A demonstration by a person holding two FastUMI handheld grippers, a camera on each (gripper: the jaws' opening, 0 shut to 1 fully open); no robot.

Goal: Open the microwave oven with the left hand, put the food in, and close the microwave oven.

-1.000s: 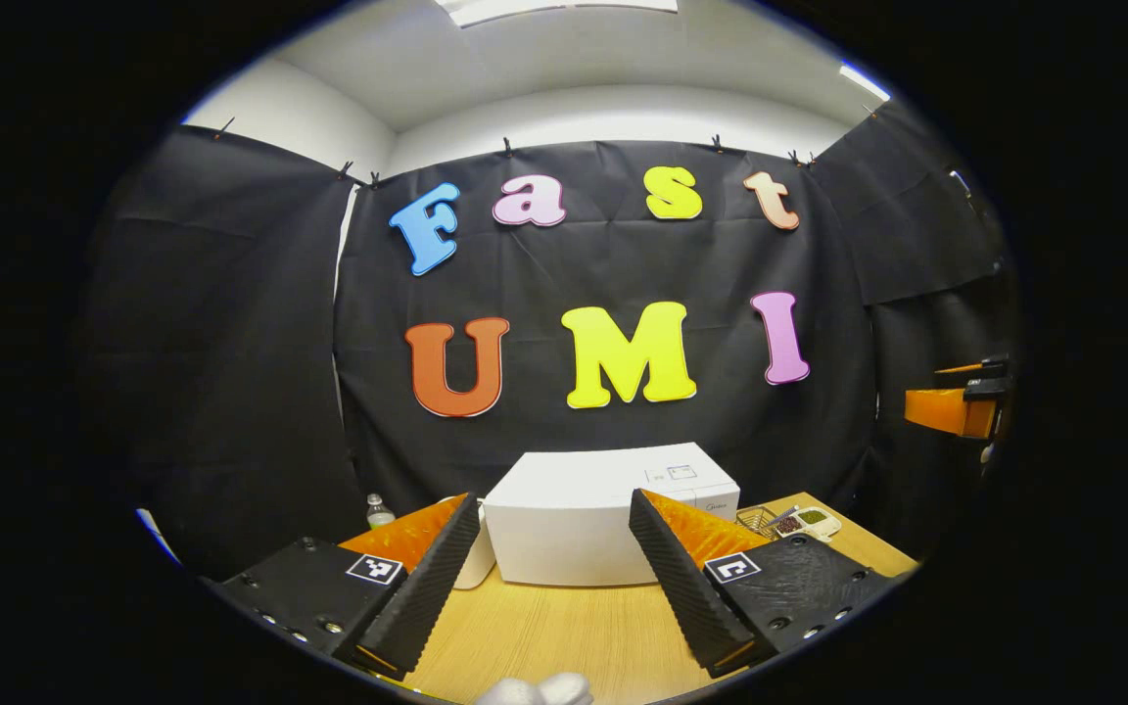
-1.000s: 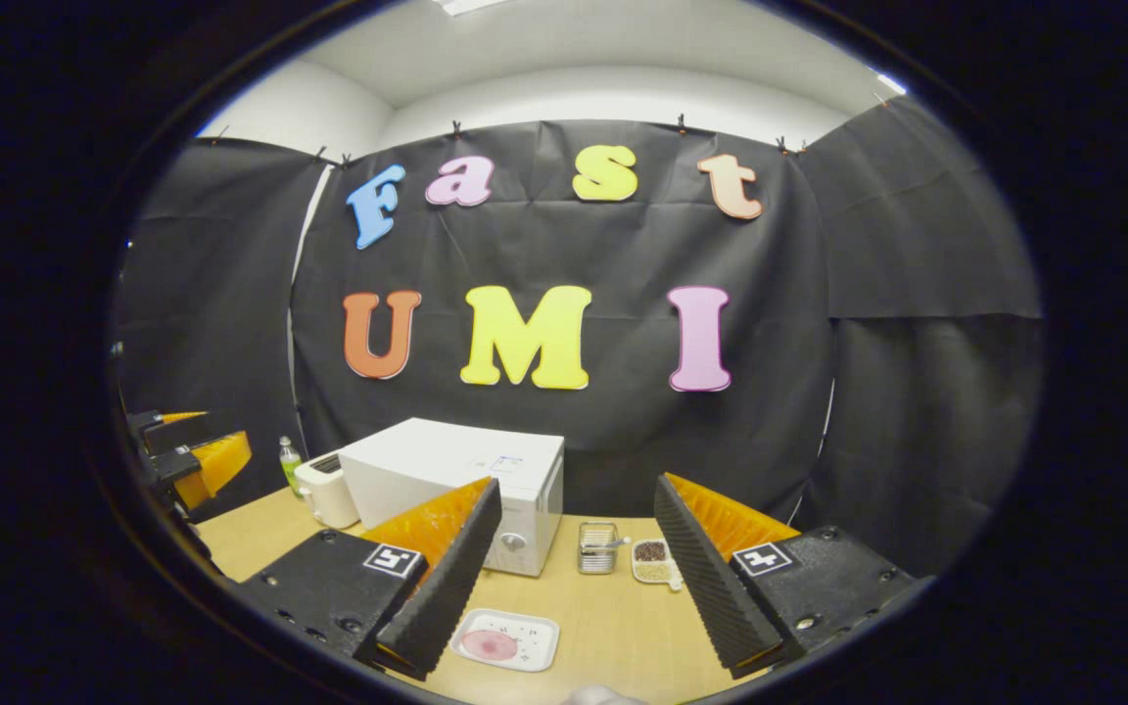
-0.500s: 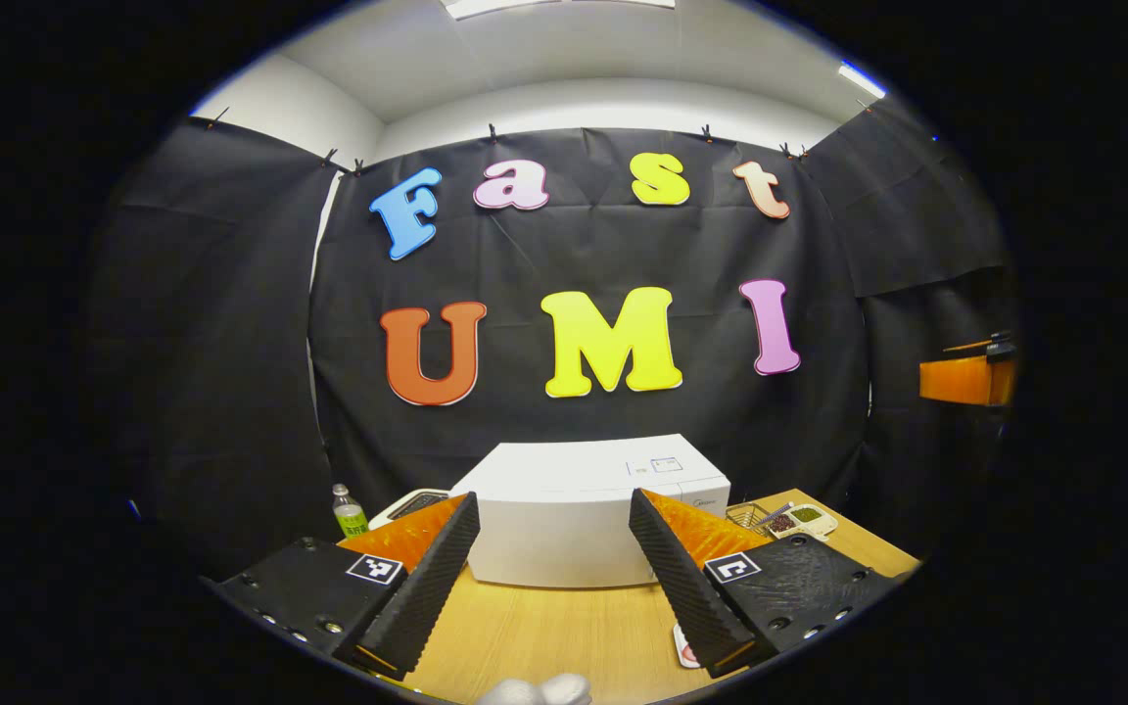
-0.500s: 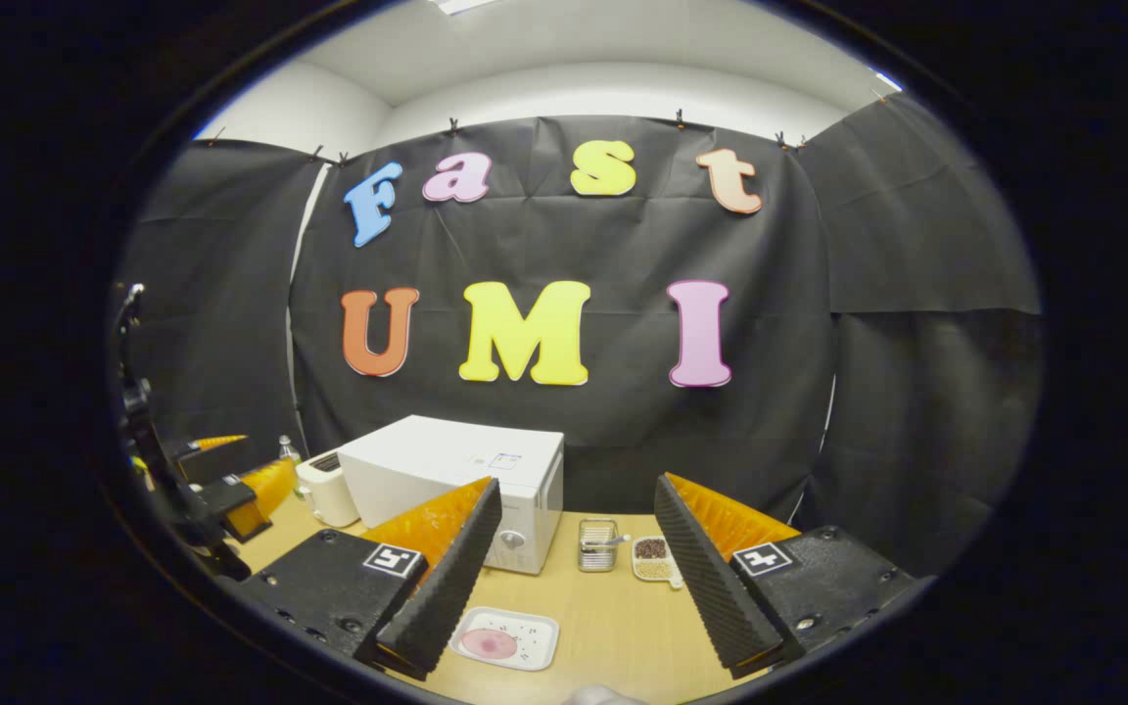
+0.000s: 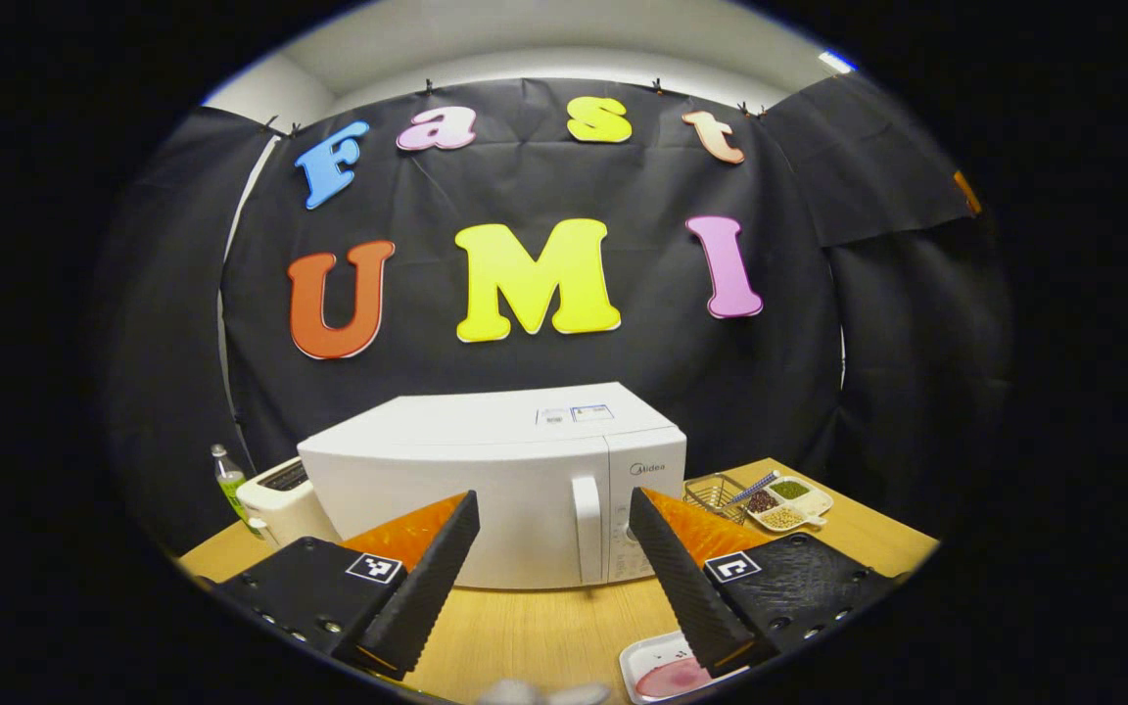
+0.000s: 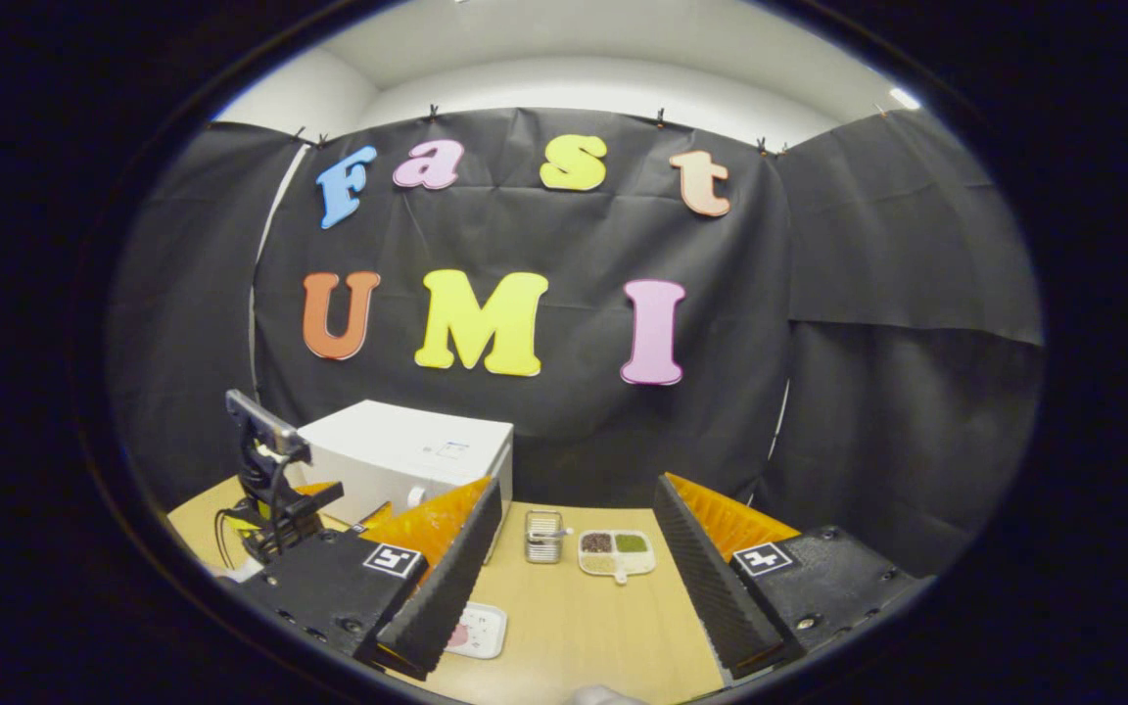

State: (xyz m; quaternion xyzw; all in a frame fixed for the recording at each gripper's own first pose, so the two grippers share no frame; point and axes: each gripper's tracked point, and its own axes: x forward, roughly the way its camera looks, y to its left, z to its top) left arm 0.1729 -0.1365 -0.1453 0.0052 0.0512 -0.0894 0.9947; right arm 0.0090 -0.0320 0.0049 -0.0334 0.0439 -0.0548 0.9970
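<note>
1. Microwave oven (image 5: 495, 490), a boxy white appliance with its door shut and a vertical handle (image 5: 587, 529), stands at the back of the wooden table (image 5: 544, 636), at 12 o'clock from the left gripper (image 5: 549, 578), whose ridged fingers are spread apart and hold nothing.
2. Food: a white rectangular tray (image 5: 662, 671) carrying a round pink slice lies at 5 o'clock in the left gripper view, partly under a finger.
3. Right gripper (image 6: 574, 587) is also parted and empty; at its 12 o'clock sit a wire basket (image 6: 543, 537) and a divided dish (image 6: 616, 551) of dark, green and pale grains.
4. White toaster (image 5: 280, 499) and a bottle (image 5: 228, 480) stand at the oven's 9 o'clock.
</note>
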